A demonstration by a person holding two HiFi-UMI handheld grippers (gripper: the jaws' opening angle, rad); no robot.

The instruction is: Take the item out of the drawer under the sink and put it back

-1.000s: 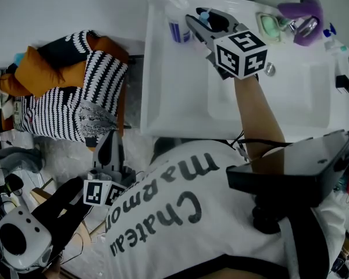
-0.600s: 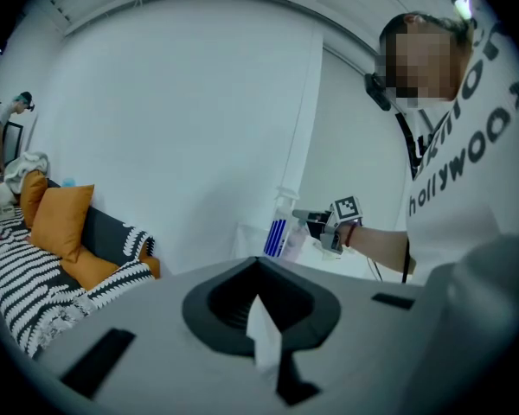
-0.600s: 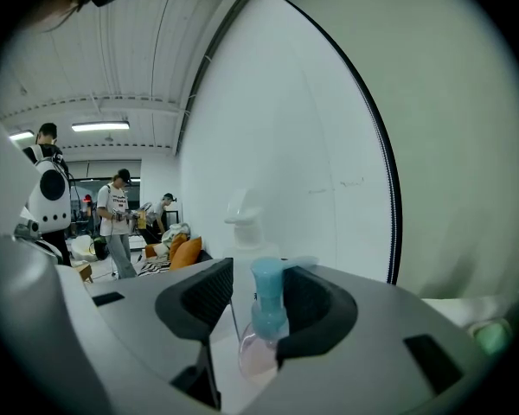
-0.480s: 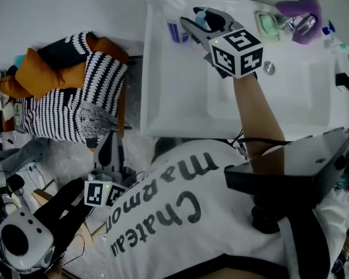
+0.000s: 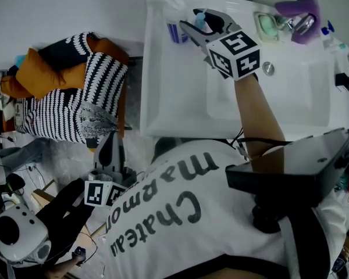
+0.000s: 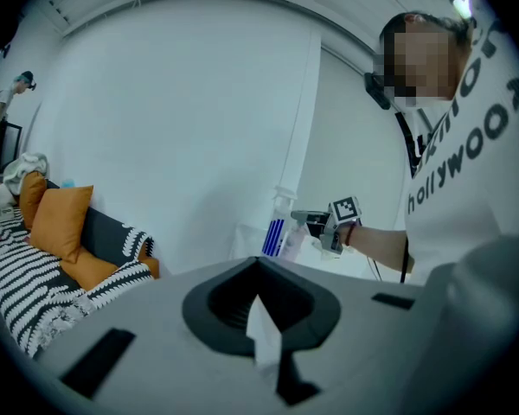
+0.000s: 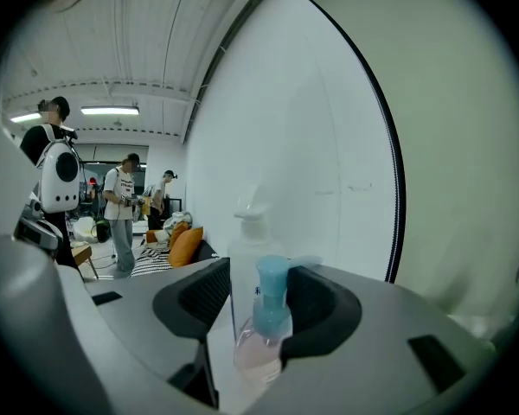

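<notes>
Far left: A heap of cushions [image 5: 75,92], some orange and some striped black and white, lay on the floor side of my head view.

Left gripper: My left gripper [image 5: 111,138] hung low at the lower left, beside the cushions and well apart from the sink. Its marker cube faced the camera.

Left jaws: In the left gripper view I saw them pressed together at the tips, with nothing between them.

Tall bottle: A white pump bottle with blue stripes [image 5: 177,31] stood at the back left corner of the counter around the sink.

Small bottle: The task's item, a small pump bottle [image 7: 264,335] with a light blue top and pinkish liquid, stood upright just beside the tall bottle, a little nearer to me.

Right gripper: My right gripper [image 5: 193,17] reached over the sink to that corner, nearly level, on a bare forearm [image 5: 253,115].

Right jaws: They were spread to either side of the small bottle and had just been opening. The bottle stood between them, and I saw a gap on its left side, so it was not pinched.

Sink: The white basin [image 5: 180,92] filled the middle of my head view, with a round drain plug [image 5: 268,68].

Far right: A pale green soap dish [image 5: 269,25] and a purple object [image 5: 299,10] sat along the back rim.
</notes>
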